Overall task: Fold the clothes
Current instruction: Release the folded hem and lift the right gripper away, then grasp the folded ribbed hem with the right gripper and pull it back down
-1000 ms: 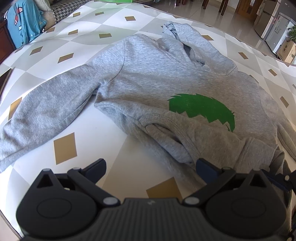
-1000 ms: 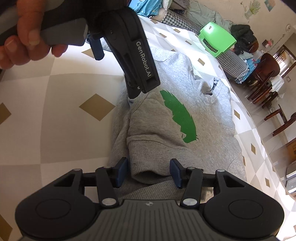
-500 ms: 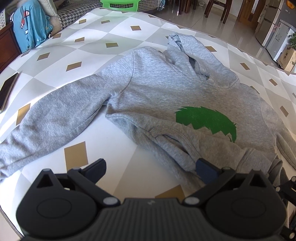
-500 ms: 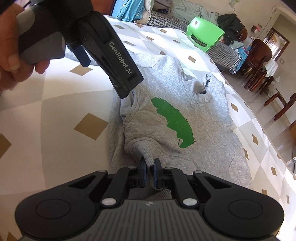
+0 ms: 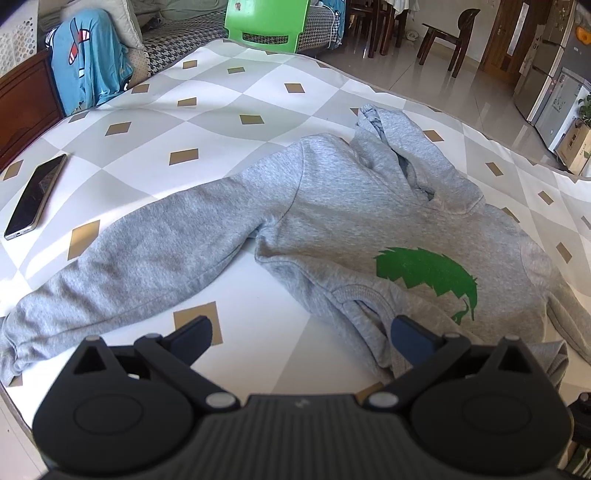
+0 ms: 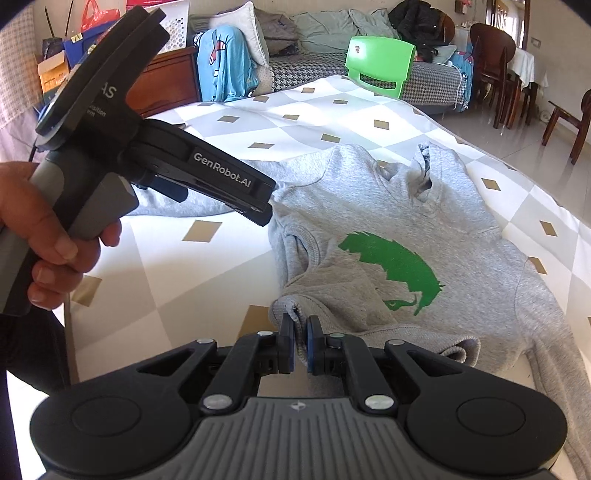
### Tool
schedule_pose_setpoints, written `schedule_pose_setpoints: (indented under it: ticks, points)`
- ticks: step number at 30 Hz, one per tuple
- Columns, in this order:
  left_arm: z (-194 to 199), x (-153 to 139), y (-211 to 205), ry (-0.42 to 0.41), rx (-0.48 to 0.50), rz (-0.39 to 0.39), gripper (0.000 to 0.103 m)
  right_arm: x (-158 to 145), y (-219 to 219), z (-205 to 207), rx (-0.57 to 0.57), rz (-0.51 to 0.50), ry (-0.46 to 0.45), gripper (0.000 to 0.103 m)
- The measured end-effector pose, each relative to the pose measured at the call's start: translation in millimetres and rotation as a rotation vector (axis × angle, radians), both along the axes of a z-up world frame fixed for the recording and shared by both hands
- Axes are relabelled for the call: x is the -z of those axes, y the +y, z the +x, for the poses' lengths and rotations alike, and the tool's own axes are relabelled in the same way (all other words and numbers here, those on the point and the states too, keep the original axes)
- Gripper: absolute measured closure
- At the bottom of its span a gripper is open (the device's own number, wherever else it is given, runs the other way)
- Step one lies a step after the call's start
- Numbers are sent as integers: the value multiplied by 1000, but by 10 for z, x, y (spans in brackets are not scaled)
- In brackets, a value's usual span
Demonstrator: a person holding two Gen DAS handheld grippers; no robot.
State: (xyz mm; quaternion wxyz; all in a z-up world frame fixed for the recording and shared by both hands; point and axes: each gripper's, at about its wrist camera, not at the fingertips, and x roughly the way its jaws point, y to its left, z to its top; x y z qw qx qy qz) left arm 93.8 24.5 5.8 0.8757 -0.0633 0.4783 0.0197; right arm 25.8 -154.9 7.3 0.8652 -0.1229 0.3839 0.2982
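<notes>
A grey hoodie (image 5: pixel 351 206) with a green print (image 5: pixel 424 273) lies on the patterned bed cover, one sleeve (image 5: pixel 140 258) stretched out to the left and the hood toward the far side. Its bottom part is folded up over the print. My left gripper (image 5: pixel 301 332) is open and empty above the hoodie's near left edge. My right gripper (image 6: pixel 300 332) is shut on the ribbed hem of the hoodie (image 6: pixel 406 229) and holds it lifted a little. The left gripper (image 6: pixel 207 181) shows in the right wrist view, held in a hand.
A phone (image 5: pixel 35 195) lies on the bed cover at the left. A green plastic chair (image 5: pixel 266 18) and a sofa with clothes stand beyond the far edge. Wooden chairs (image 6: pixel 495 66) stand on the tiled floor at the right.
My right gripper closed on the hoodie's hem and has drawn it back and up. My left gripper has risen and pulled back, staying open.
</notes>
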Motion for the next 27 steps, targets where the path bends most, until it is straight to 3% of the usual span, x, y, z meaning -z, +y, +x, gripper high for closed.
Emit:
schedule_pose_setpoints:
  ticks: [8, 12, 15, 19, 24, 27]
  points:
    - [-157, -201, 279, -49, 5, -28, 0, -117, 294, -315, 14, 170, 26, 96]
    - [-240, -277, 506, -56, 4, -66, 0, -93, 543, -558, -27, 259, 61, 97]
    - [-332, -293, 663, -64, -7, -54, 0, -58, 762, -716, -65, 282, 69, 97]
    - [-446, -235, 845, -45, -31, -44, 0, 0, 891, -880, -51, 229, 10, 96]
    - [-535, -154, 942, -11, -32, -61, 0, 139, 785, -982, -43, 18, -79, 78]
    - [-554, -139, 909, -6, -17, -84, 0, 218, 687, -1036, -38, -53, -82, 66]
